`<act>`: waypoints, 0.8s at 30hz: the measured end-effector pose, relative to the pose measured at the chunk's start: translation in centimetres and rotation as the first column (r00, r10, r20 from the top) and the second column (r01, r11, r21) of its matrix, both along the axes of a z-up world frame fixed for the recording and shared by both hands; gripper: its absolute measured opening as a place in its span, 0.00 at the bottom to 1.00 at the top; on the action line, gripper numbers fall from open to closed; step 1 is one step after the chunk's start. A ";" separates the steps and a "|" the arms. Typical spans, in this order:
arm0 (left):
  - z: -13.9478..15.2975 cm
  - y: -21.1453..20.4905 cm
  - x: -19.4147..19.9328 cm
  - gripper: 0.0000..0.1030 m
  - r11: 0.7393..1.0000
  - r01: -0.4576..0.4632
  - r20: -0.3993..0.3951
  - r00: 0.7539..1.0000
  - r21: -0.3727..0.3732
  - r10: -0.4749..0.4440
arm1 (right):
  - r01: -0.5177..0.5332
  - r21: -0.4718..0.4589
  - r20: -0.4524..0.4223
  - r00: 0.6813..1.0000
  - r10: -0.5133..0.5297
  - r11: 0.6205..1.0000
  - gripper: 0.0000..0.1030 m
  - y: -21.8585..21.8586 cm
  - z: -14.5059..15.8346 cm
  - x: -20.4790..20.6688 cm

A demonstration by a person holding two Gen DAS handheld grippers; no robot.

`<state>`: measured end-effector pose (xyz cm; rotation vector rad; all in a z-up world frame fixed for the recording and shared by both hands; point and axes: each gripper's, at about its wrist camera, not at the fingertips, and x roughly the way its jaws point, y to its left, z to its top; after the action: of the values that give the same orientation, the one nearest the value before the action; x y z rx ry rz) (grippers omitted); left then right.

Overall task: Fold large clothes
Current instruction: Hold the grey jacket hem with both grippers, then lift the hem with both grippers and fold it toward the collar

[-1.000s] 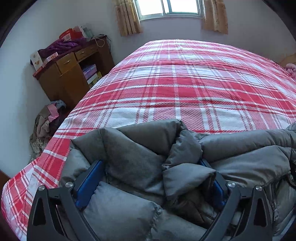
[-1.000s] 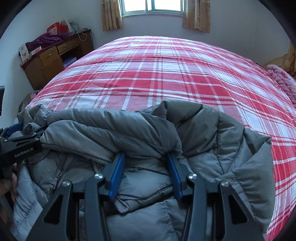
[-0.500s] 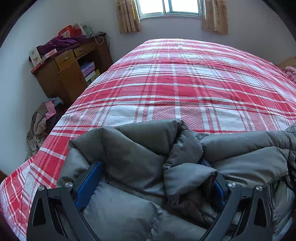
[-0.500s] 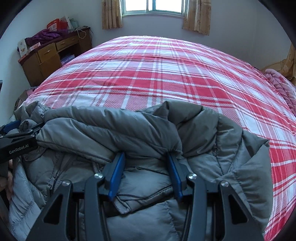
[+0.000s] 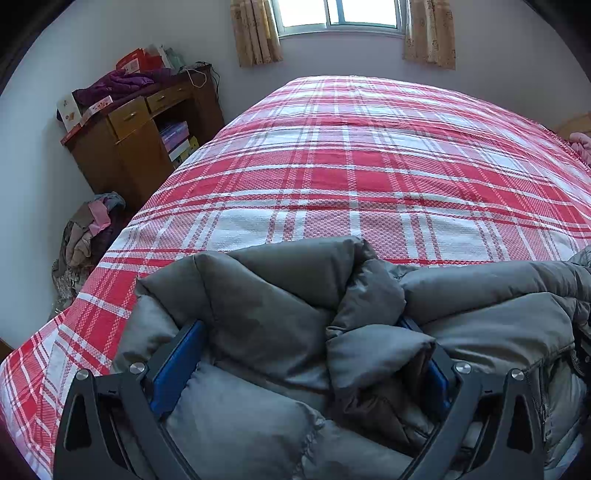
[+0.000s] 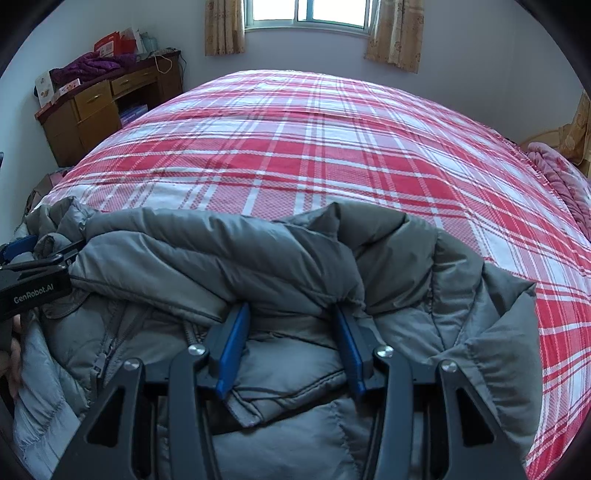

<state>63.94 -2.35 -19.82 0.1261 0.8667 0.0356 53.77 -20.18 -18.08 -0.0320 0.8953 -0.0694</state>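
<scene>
The grey puffer jacket (image 6: pixel 258 258) lies bunched at the near edge of the bed (image 6: pixel 314 147), on the red plaid cover, its zipper front showing lower left in the right wrist view. The right gripper (image 6: pixel 290 321) has its jaws set fairly narrow, and a thick roll of quilted fabric sits between and over the blue pads; it looks held, though how firmly I cannot tell. The left gripper (image 5: pixel 299 339) stands with jaws wide, and a crumpled fold of the jacket (image 5: pixel 288 314) fills the gap between them; whether they actually pinch it is unclear.

My judgement is that the garment is gathered for a fold or a spread onto the bed. The slick, puffy shell could slide out of a loose grip, most likely on the left, where the jaws are wide. Uneven lifting by the two sides would skew the fold.

Beyond the bed stand a wooden dresser (image 5: pixel 140 140), heaped with clothes and boxes, and a curtained window (image 5: pixel 340 14).
</scene>
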 end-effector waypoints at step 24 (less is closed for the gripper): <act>6.0 8.1 -15.2 0.99 0.998 0.037 0.011 0.999 -0.057 -0.036 | -0.024 0.083 -0.018 1.000 0.026 0.996 0.82 -6.4 4.5 -12.1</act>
<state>48.77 5.77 -13.82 0.0884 0.8548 -0.0228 41.69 -26.54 -13.58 0.0333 0.9155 -0.0088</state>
